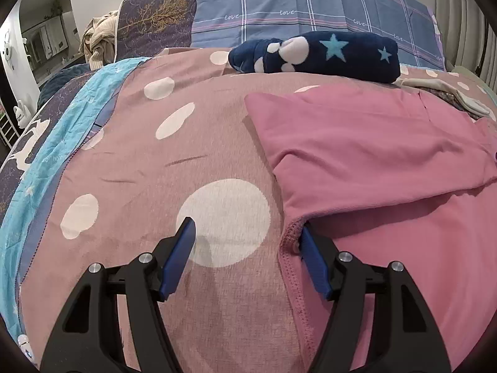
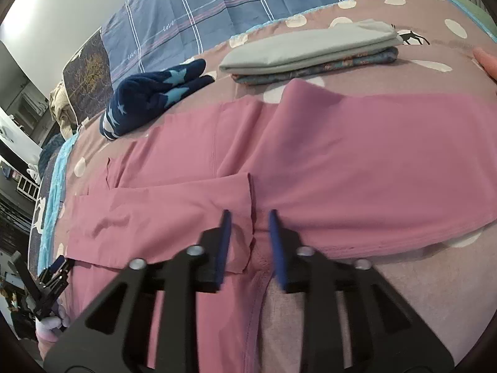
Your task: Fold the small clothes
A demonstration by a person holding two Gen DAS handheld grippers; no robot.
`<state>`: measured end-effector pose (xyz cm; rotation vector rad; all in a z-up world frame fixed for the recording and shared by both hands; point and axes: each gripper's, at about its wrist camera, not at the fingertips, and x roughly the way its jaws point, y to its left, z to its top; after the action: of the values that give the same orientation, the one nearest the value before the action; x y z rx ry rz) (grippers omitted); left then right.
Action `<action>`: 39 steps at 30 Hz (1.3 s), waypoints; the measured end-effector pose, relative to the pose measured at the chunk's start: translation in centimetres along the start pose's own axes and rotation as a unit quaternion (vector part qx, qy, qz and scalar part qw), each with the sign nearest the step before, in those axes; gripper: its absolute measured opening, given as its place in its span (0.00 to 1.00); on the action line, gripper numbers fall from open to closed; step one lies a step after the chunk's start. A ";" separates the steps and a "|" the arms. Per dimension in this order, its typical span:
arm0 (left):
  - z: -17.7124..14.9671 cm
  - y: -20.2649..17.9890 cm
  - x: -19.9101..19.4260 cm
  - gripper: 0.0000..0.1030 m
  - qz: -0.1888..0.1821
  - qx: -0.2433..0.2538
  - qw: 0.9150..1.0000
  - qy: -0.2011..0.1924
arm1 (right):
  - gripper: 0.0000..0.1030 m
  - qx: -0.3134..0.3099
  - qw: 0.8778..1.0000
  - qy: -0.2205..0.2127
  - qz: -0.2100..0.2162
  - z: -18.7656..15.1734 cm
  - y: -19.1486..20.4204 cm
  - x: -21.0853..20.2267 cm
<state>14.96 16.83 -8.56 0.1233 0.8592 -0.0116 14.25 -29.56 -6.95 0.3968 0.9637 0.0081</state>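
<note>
**A Loose Fold and Two Empty Tools**

The bed (image 1: pixel 217 143), under its dotted pink cover, carried everything, and the cover was soft and wrinkled; I judged that any drag across it could pull the cloth out of line.

The pink garment (image 2: pixel 341 155) lay spread across the bed, one flap already doubled over the middle. That flap sat loose, its cut edge just ahead of my right tool. I thought a careless nudge could flip it back open or bunch it.

Beyond it rested a stack of folded clothes (image 2: pixel 310 52) and a dark blue starred bundle (image 2: pixel 149 99), both near the garment's far edge. A wide sweep of cloth could knock into them.

My left tool (image 1: pixel 245 242) stood wide open and held nothing, one finger tucked at the garment's stitched hem, the other over the bare cover. Closing there, I risked pinching the cover along with the hem, or catching only one layer.

My right tool (image 2: pixel 248 233) was partly open, straddling the flap's edge with no grip that I could see. If it closed too shallow, the thin fabric could slip free mid-fold.
</note>
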 end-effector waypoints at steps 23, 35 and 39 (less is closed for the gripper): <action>-0.3 0.4 0.2 0.70 0.018 -0.016 1.000 -0.006 | 0.12 -0.042 0.992 -0.040 -0.111 3.0 1.9 2.0; 2.8 3.8 -3.5 0.50 -0.156 -0.078 0.983 -0.057 | 0.32 -0.208 0.977 -0.019 0.032 -2.6 12.5 -0.5; 6.9 2.8 2.5 0.48 -0.132 -0.073 0.989 -0.001 | 0.37 -0.270 0.961 0.003 0.053 -6.2 17.0 1.2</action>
<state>21.96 18.98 -5.70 -0.1287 0.8664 -0.1975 12.80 -11.50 -5.37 -0.0581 0.9025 0.3638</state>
